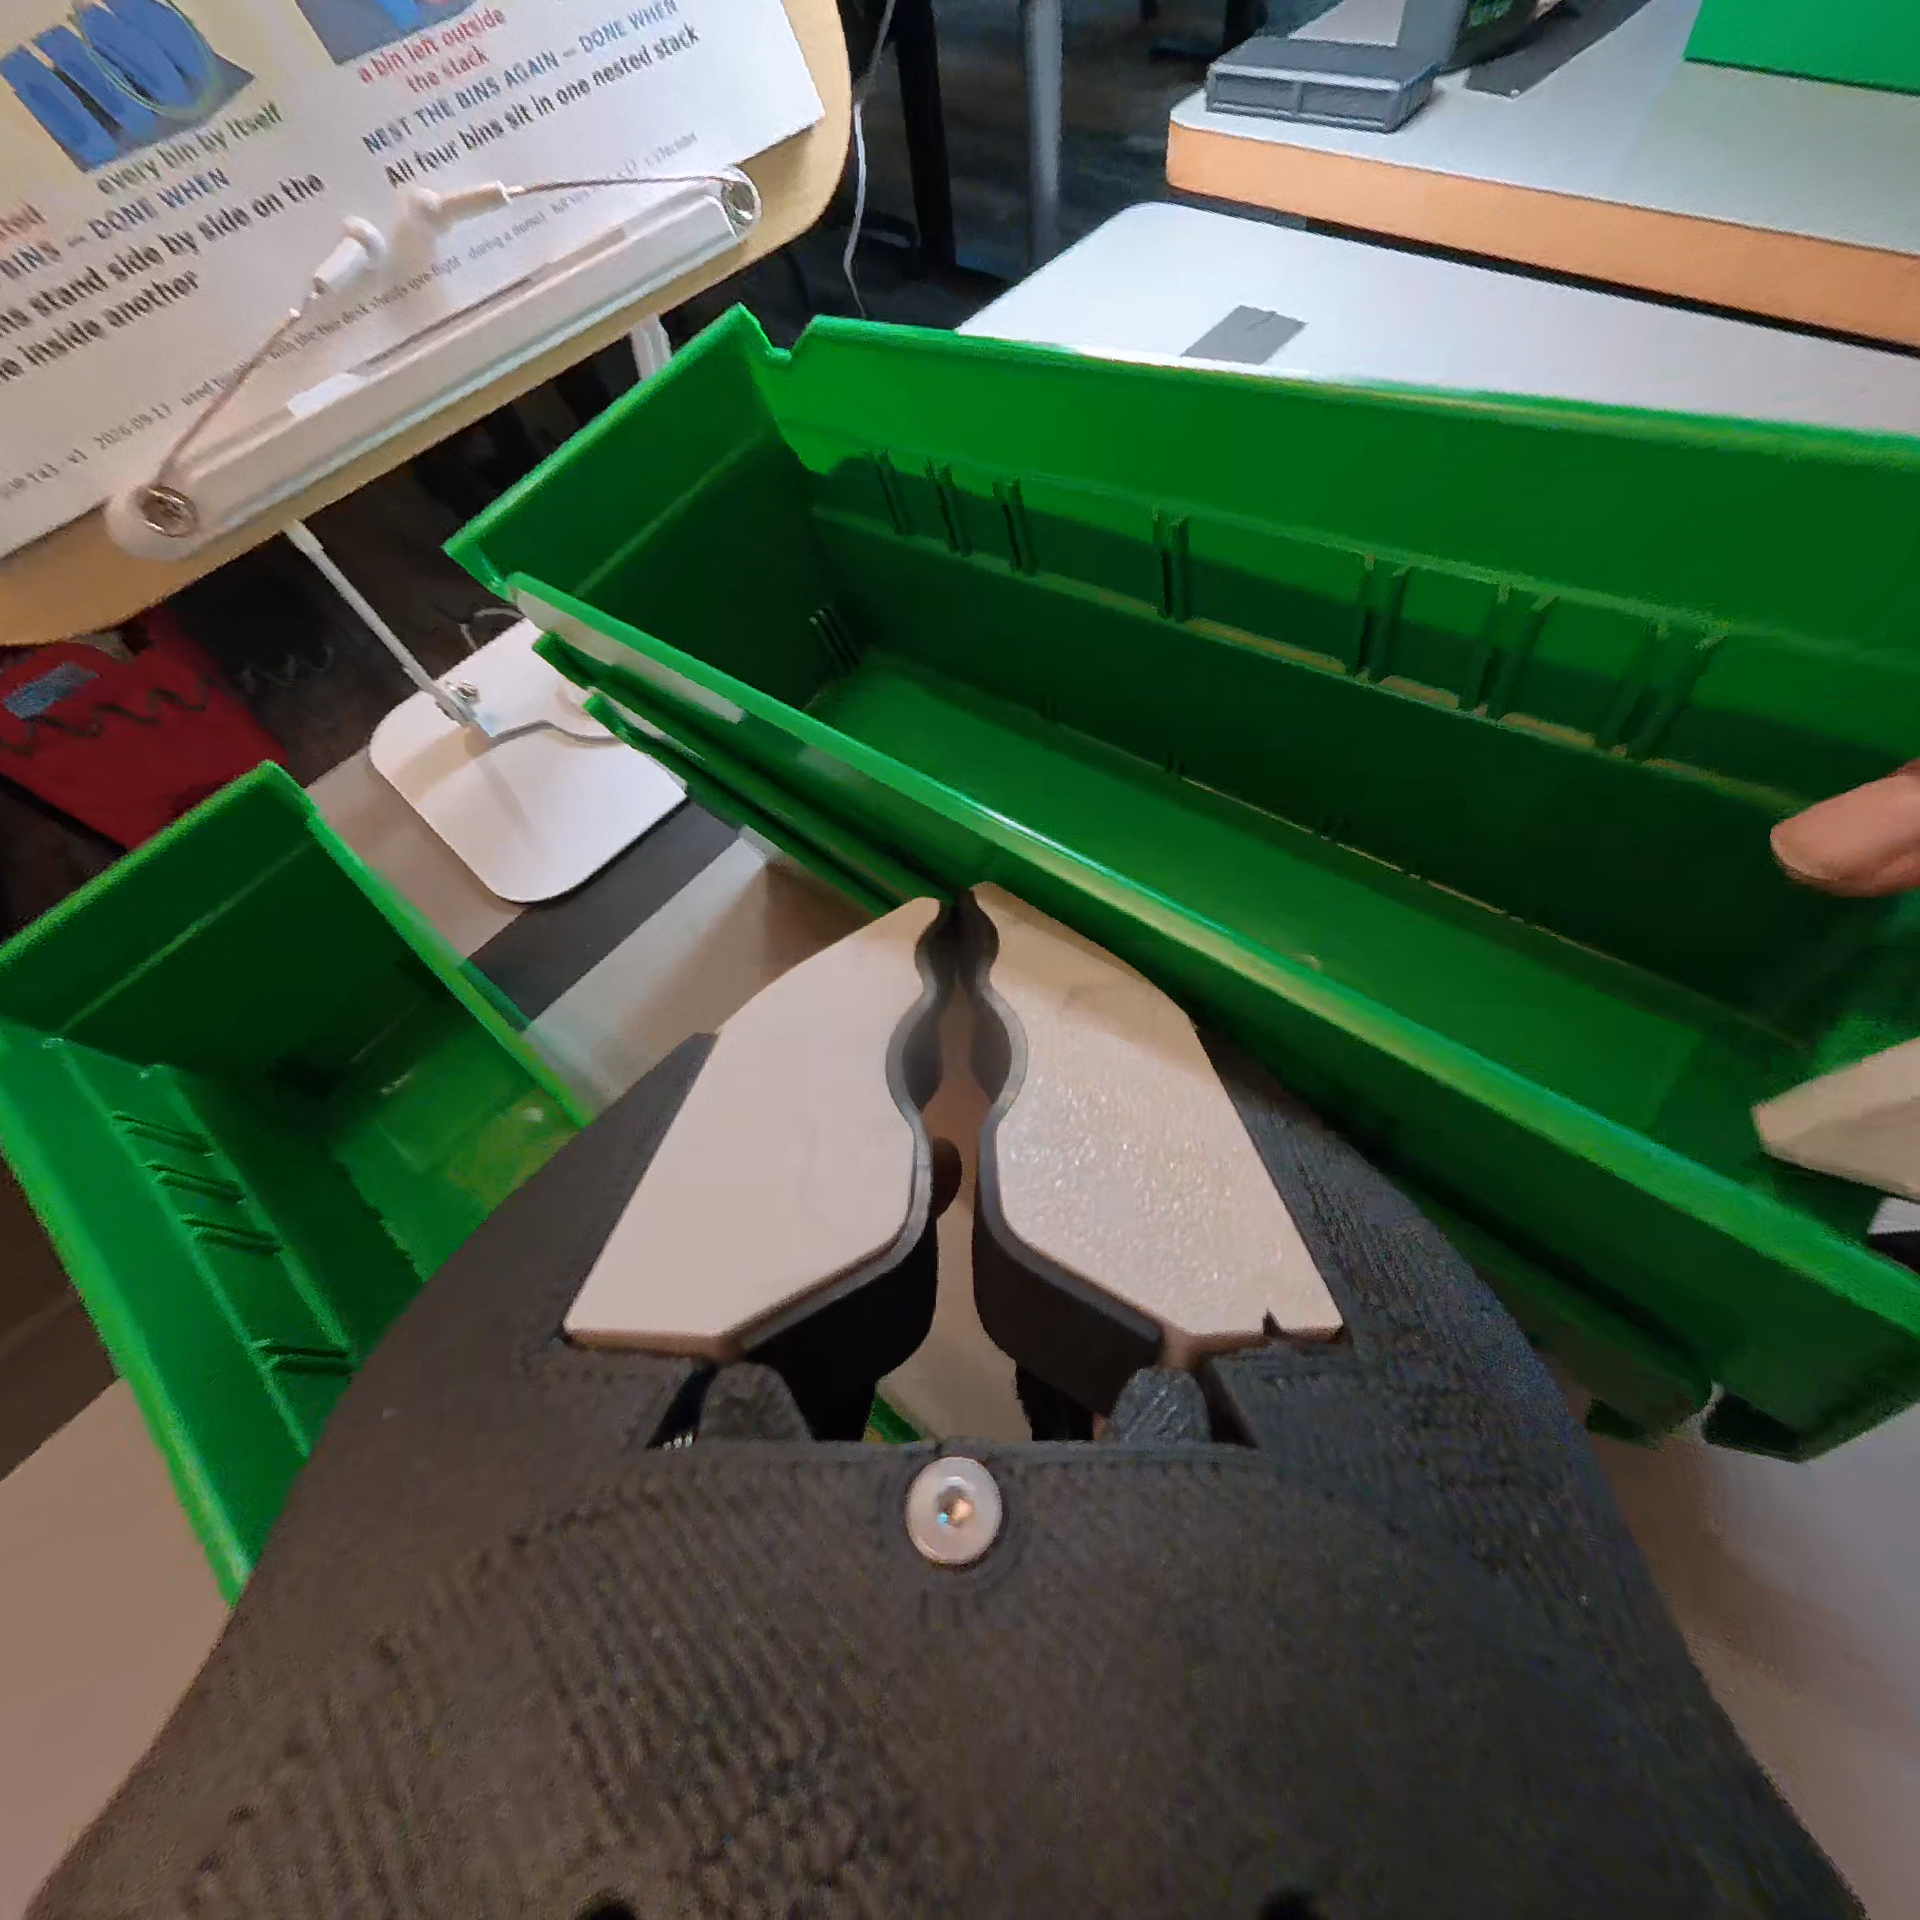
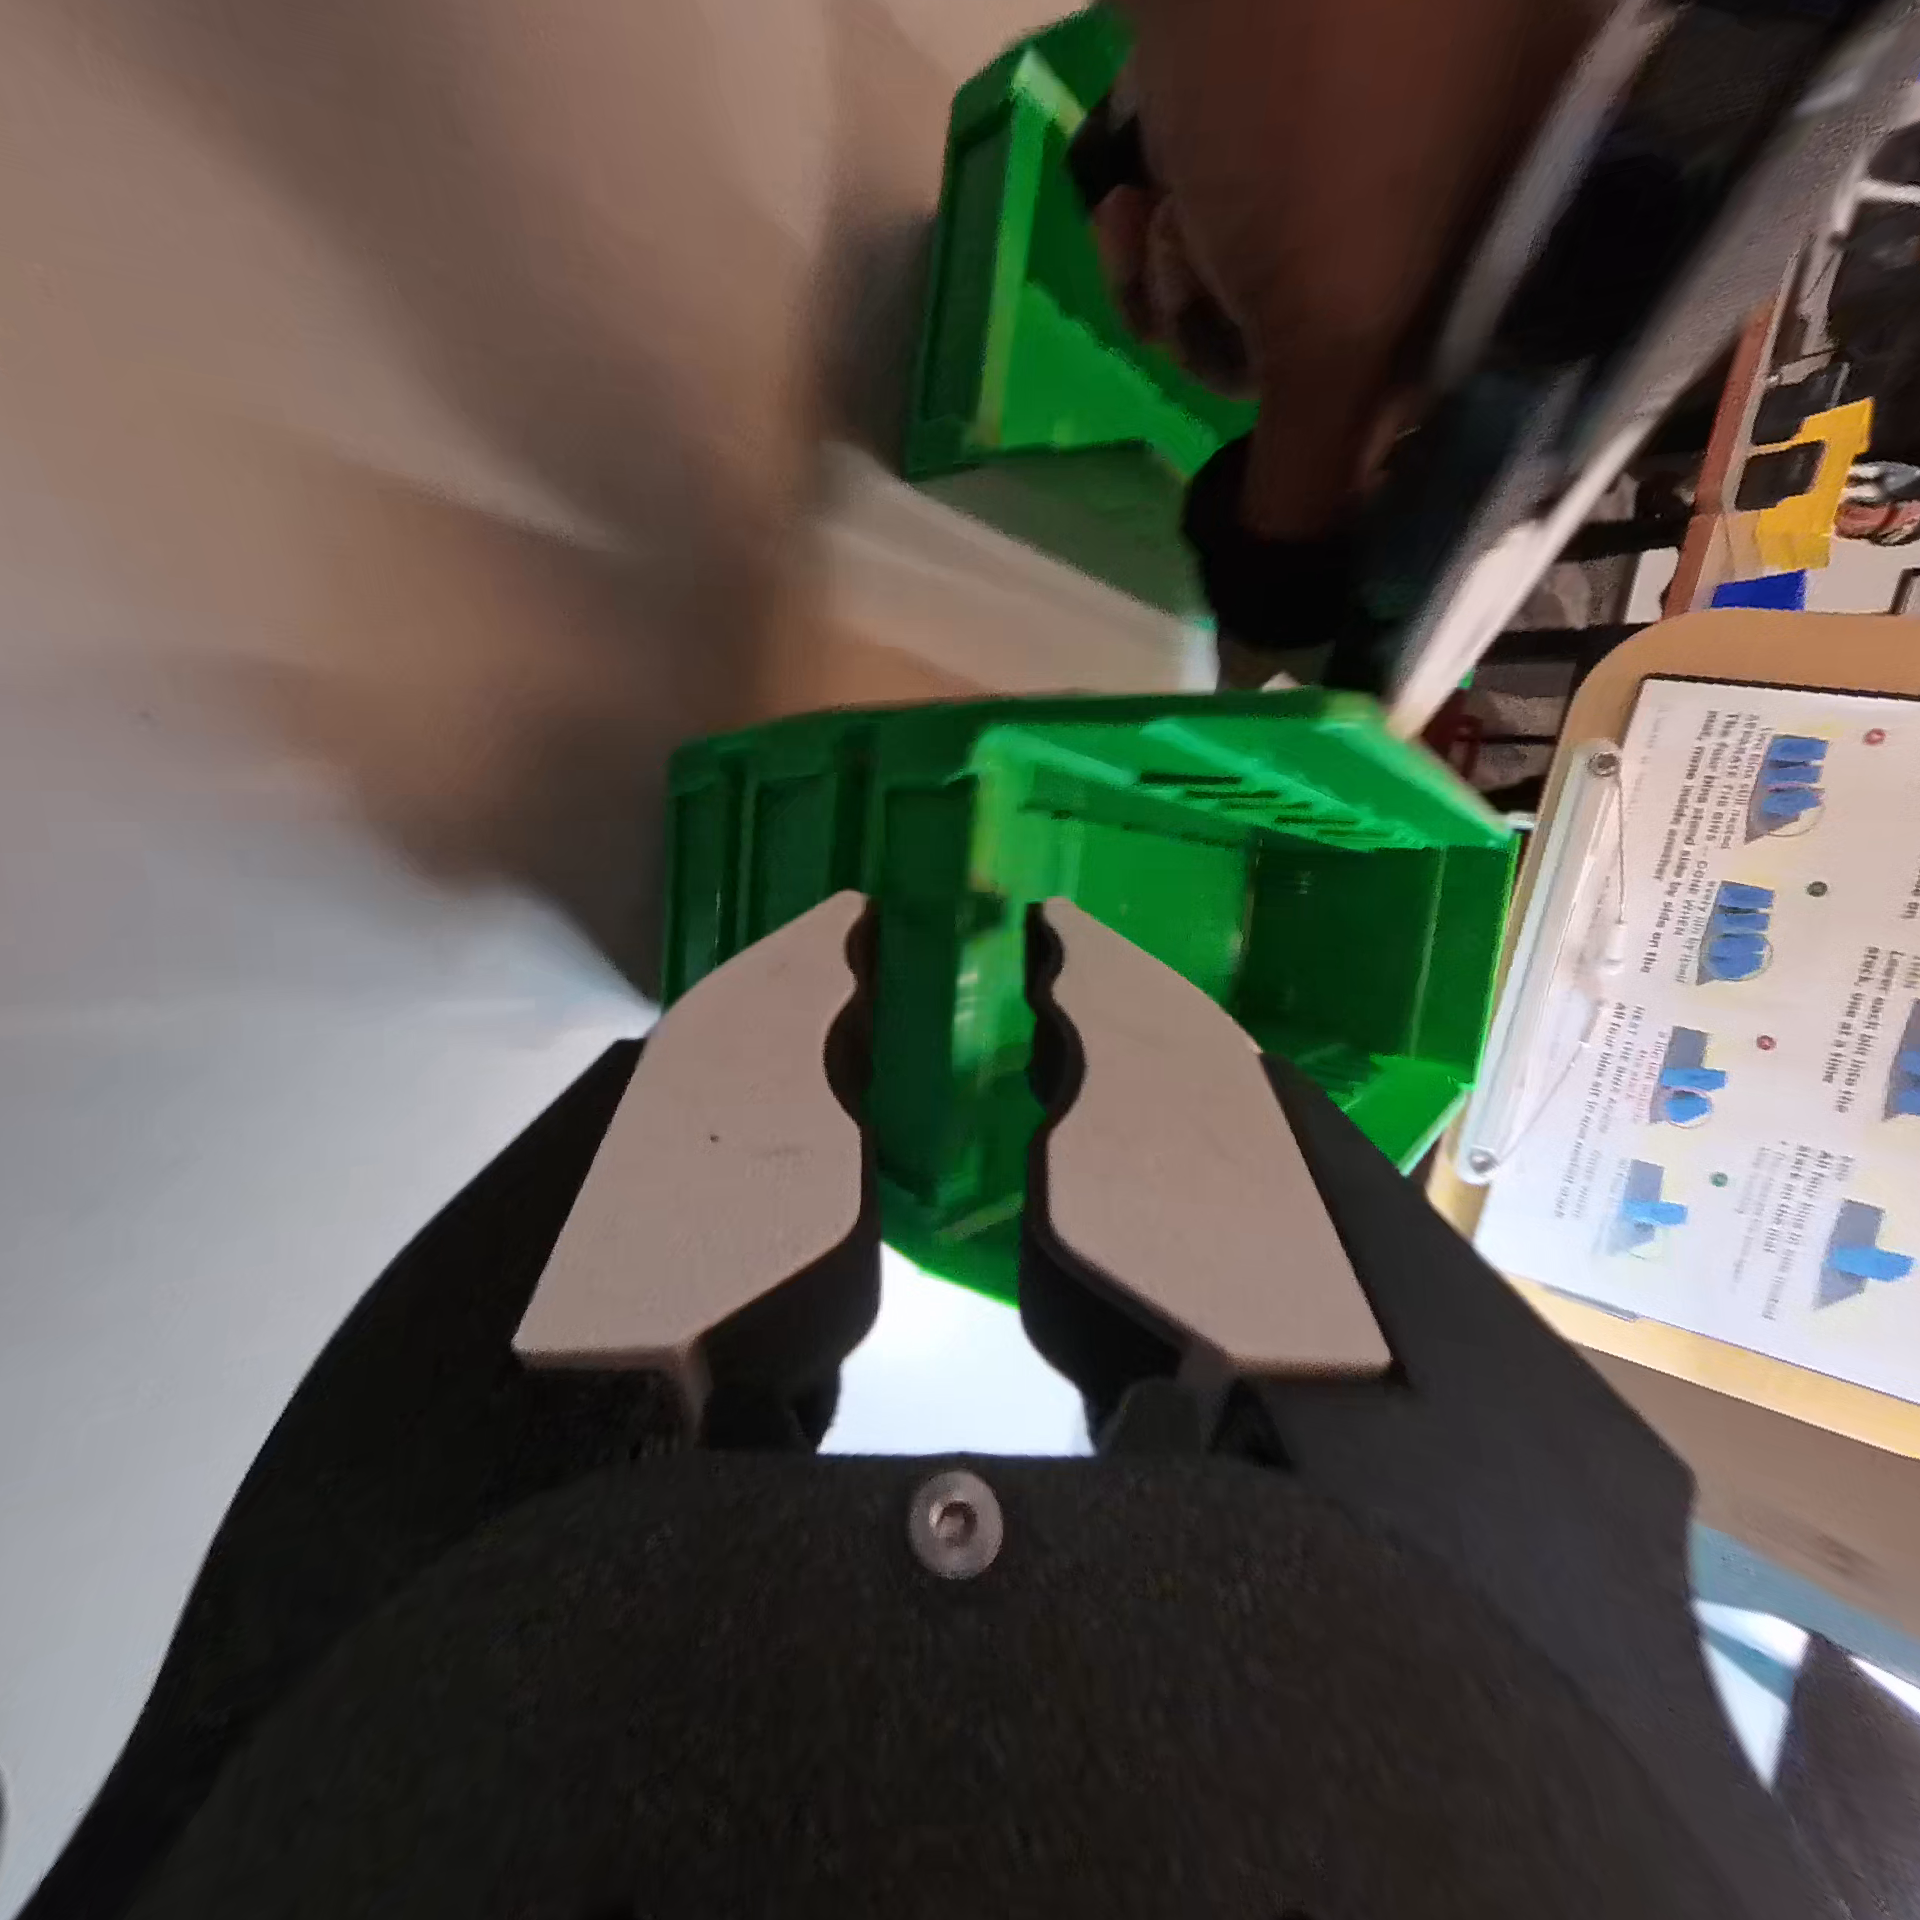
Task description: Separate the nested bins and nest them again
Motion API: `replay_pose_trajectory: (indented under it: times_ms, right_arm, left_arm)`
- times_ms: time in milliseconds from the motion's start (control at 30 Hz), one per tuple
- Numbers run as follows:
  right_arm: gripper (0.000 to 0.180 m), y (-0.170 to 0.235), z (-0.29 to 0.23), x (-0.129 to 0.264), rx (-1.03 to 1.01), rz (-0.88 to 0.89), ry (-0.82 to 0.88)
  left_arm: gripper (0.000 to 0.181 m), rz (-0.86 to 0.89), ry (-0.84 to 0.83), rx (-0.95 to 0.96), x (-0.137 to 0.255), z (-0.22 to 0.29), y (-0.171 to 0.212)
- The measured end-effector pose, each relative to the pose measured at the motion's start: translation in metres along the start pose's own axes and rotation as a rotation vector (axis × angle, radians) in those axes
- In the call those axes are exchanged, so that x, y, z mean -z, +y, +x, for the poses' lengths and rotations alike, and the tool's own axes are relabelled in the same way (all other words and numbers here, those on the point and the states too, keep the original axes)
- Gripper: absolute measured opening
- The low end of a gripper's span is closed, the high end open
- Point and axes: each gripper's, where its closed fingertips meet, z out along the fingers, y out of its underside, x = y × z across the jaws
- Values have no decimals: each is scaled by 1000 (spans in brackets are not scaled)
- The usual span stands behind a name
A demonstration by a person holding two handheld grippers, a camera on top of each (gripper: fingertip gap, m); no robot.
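A stack of nested green bins (image 1: 1247, 727) hangs tilted over the table. The top bin is lifted partly out, and the rims of the lower bins (image 1: 727, 769) show beneath it. My left gripper (image 1: 961, 920) is shut on the lower bins' near rim. One finger of my right gripper (image 1: 1849, 1132) shows at the top bin's right end, with a person's fingertip (image 1: 1860, 842) above it. In the blurred right wrist view, my right gripper (image 2: 951, 925) is shut on a wall of the top bin (image 2: 1299, 935). A single green bin (image 1: 208, 1091) stands at the left and also shows in the right wrist view (image 2: 1018, 312).
An instruction sheet on a tan board (image 1: 312, 208) stands on a stand with a white base (image 1: 520, 790) behind the bins; it also shows in the right wrist view (image 2: 1714, 987). The white table (image 1: 1558, 312) has a grey tape patch. A second table at the back carries a grey box (image 1: 1320, 78). Some 12 centimetres of space lies between my two pairs of fingers. My left gripper is the nearer one to the white base (image 1: 520, 790): about 30 centimetres, against 40 centimetres.
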Motion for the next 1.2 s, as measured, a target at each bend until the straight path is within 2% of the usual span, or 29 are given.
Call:
replay_pose_trajectory:
  times_ms: [33,100,167,300,433,533,633,667,800,967,1200]
  right_arm:
    - [23,-10,7,8,-56,66,-15]
    - [28,-22,32,27,-224,161,-108]
    - [32,-11,83,29,-359,178,-91]
    - [40,69,165,-30,-358,-86,14]
    - [47,131,202,-101,-357,-241,-26]
    - [46,142,212,-134,-395,-234,-117]
    - [23,141,207,-151,-349,-237,-213]
    - [15,140,206,-153,-334,-241,-238]
    - [12,127,213,-142,-345,-180,-283]
    - [11,112,231,-120,-351,-101,-227]
    - [9,91,255,-64,-312,-74,-159]
  left_arm:
    - [1,18,8,9,0,2,-1]
    - [0,-1,19,17,-2,4,2]
    - [0,-44,14,-8,-9,6,14]
    - [2,15,36,43,-8,10,13]
    - [16,91,111,139,3,10,-1]
    - [22,135,199,236,7,6,-12]
    - [26,101,229,254,-2,1,-11]
    - [26,80,229,245,-6,0,-9]
    - [16,73,251,254,-12,0,-9]
    - [5,60,223,240,-14,1,-8]
    - [11,97,202,198,-6,3,-16]
